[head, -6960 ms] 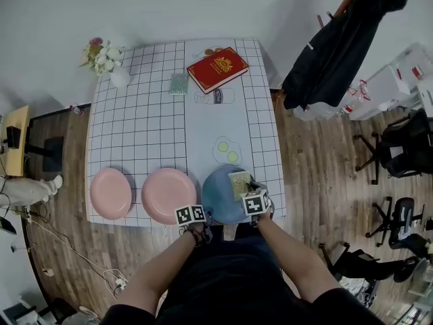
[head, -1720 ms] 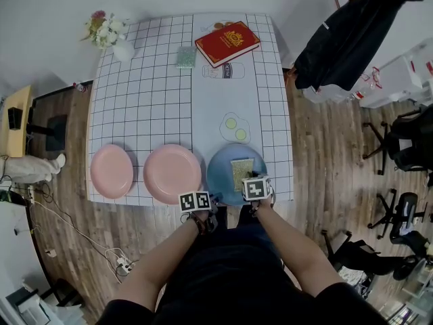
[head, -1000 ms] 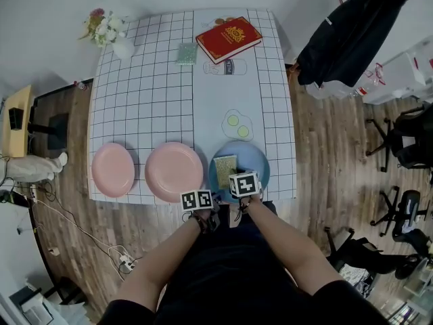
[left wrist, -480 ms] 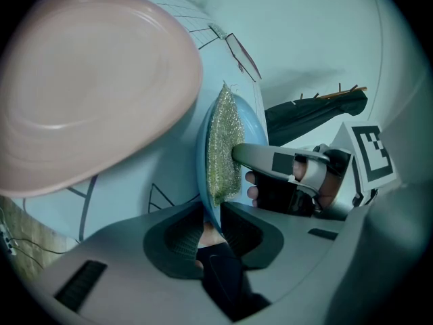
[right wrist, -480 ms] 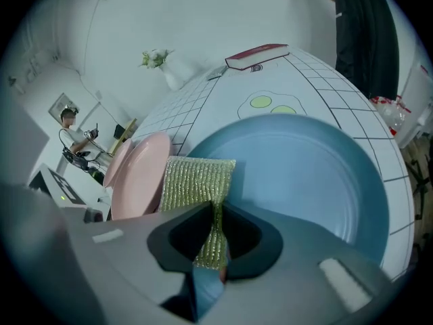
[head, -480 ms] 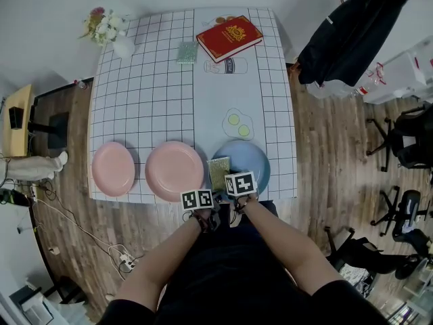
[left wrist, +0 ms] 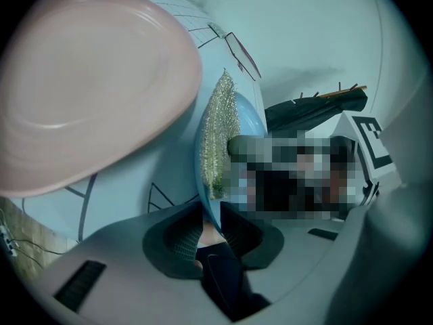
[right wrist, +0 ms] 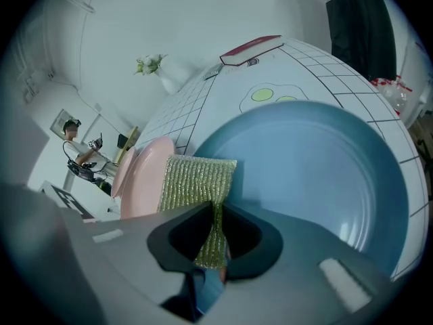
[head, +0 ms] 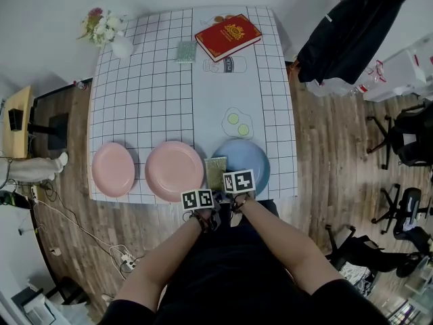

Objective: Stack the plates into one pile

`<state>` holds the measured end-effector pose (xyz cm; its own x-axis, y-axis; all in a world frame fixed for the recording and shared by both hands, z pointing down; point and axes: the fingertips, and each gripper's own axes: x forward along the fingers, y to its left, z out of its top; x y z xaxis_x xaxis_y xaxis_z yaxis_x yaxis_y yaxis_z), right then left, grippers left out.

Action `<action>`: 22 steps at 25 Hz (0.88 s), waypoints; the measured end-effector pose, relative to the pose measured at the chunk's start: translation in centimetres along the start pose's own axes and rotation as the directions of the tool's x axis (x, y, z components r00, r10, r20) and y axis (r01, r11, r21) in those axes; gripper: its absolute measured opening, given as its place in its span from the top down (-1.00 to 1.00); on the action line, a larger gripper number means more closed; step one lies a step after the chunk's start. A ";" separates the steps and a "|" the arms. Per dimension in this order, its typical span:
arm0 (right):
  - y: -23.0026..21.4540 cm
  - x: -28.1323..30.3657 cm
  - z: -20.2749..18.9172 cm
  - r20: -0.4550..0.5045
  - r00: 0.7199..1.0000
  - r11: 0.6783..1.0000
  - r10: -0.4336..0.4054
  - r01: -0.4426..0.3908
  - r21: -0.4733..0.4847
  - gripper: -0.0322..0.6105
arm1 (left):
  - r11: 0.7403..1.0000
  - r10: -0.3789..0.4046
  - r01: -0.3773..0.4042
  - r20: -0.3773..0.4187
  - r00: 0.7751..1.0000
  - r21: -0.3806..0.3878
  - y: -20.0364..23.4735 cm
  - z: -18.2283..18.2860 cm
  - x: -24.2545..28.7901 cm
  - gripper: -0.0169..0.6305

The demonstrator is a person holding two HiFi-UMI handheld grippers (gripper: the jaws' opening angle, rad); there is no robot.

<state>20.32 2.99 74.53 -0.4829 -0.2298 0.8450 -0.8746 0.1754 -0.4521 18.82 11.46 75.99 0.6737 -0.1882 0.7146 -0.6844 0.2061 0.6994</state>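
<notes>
Overhead, in the head view, three plates are seen lined up along the near edge of the tabletop [head: 145, 100]. A small pink plate [head: 111, 170] lies by the near left corner, a larger pink plate [head: 174, 170] is set just beside it, and a blue plate [head: 252, 164] is placed towards the near right corner. None is stacked; each is laid on the checked cloth on its own. A green-gold scouring pad [head: 216, 172] is held at the left rim of the blue plate, between it and the larger pink plate, by the right gripper [head: 229, 183]. The left gripper [head: 201, 203] is kept at the near edge, just beside the right one. A red book [head: 227, 37] is laid at the far right corner, and a vase of flowers [head: 108, 32] is set at the far left corner.

In the left gripper view, the rim of the blue plate is seen edge-on, running down between the jaws, which are closed on it with only that thin rim between them. The scouring pad is seen just beside the plate's face, and the upper left is filled by the larger pink plate.

In the right gripper view, the jaws are pinched together on the lower end of the scouring pad, which is spread upwards from them by the blue plate's left rim. The larger pink plate is seen just behind the pad.
</notes>
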 end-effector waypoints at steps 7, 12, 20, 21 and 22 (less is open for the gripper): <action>-0.3 0.2 -0.1 -0.007 1.000 1.000 -0.009 0.009 -0.015 0.72 | 1.000 0.001 -0.001 -0.007 1.000 0.004 -0.1 0.0 0.0 0.75; -0.5 0.0 0.2 0.001 1.000 0.999 -0.018 0.018 -0.040 0.72 | 1.000 0.000 0.000 -0.014 1.000 0.012 -0.2 0.1 -0.1 0.75; -2.0 -0.9 0.5 0.002 0.999 0.994 -0.052 0.052 -0.093 0.72 | 1.000 0.001 -0.001 -0.020 1.000 0.003 -0.1 0.1 0.0 0.75; -2.2 -1.1 0.5 0.004 0.999 0.994 -0.054 0.054 -0.097 0.72 | 1.000 0.001 -0.001 -0.020 1.000 0.003 -0.1 0.1 0.0 0.75; -2.5 -1.2 0.4 0.005 0.998 0.994 -0.058 0.058 -0.097 0.72 | 1.000 0.001 -0.001 -0.021 1.000 0.003 -0.1 0.1 0.0 0.75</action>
<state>23.09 2.41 74.53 -0.4318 -0.2443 0.8683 -0.8927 0.2538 -0.3725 18.87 11.37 75.89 0.6787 -0.1681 0.7149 -0.6857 0.2036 0.6988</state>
